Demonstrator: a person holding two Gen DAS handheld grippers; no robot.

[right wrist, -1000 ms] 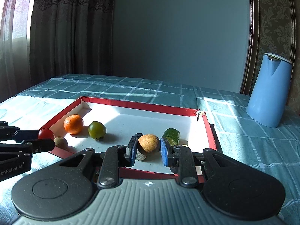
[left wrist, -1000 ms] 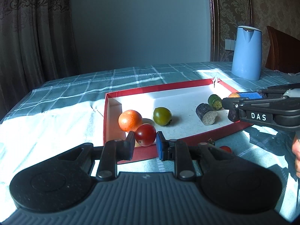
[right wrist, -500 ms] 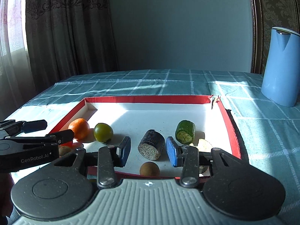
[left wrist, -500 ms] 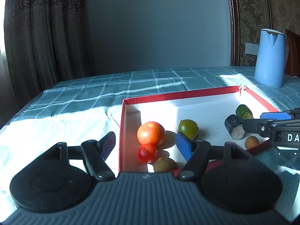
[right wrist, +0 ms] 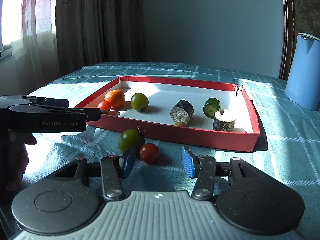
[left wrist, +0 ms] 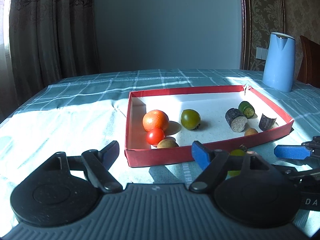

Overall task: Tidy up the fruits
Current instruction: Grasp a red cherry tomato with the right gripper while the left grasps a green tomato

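A red tray (left wrist: 160, 156) with a white floor holds an orange (left wrist: 155, 120), a red cherry tomato (left wrist: 155, 136), a green tomato (left wrist: 190, 119), two brown longans (left wrist: 167, 144), a cucumber piece (left wrist: 246, 109) and dark cut stalk pieces (left wrist: 236, 120). My left gripper (left wrist: 156, 154) hangs before the tray's near left corner, its jaws opening, gripping nothing. My right gripper (right wrist: 158, 163) is open over the cloth. A second red cherry tomato (right wrist: 149, 153) lies just ahead between its fingers, with a green tomato (right wrist: 131, 141) beside it, both outside the tray (right wrist: 180, 134).
A blue kettle (left wrist: 279, 62) stands on the checked cloth at the far right, with a wooden chair (left wrist: 310, 60) behind it. Curtains hang at the back left. The left gripper (right wrist: 84, 108) and a hand (right wrist: 12, 160) fill the left of the right wrist view.
Both grippers opened: the left let go of the red cherry tomato, the right of a brown longan, both now in the tray. Both pulled back to the tray's near side.
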